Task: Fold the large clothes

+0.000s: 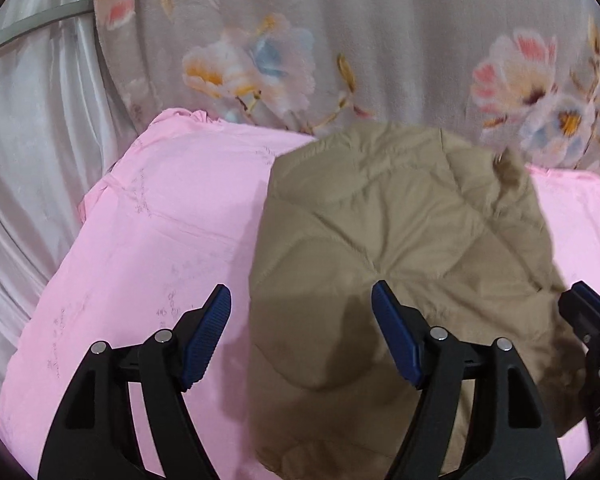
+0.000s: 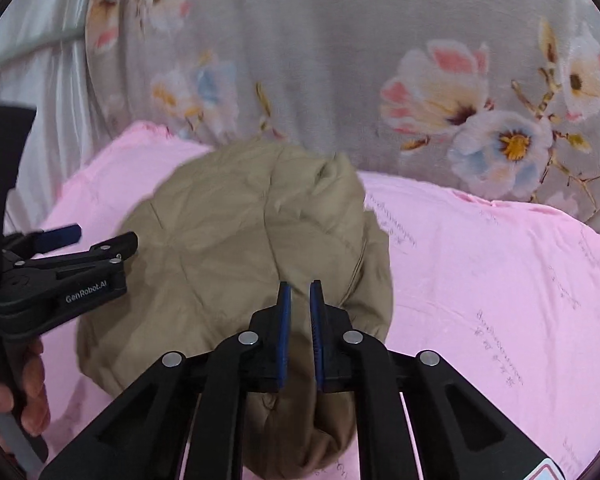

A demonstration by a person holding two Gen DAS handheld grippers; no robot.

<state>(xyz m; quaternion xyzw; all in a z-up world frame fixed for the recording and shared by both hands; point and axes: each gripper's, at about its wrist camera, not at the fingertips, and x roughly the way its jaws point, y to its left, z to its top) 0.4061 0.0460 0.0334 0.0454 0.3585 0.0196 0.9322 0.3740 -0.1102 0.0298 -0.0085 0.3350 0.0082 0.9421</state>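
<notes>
Left gripper (image 1: 302, 336) hangs released, jaws wide, over the jacket's (image 1: 400, 240) left edge; right gripper (image 2: 300, 336) is nearly clenched, nothing between its pads. Tan jacket lies bunched on the pink sheet (image 2: 480, 272) before a floral blanket (image 2: 340, 60)

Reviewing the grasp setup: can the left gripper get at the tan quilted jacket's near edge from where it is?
Probably yes. The left gripper is open, with the tan quilted jacket and its left edge right between and ahead of its fingers on the pink sheet; nothing lies between.
</notes>
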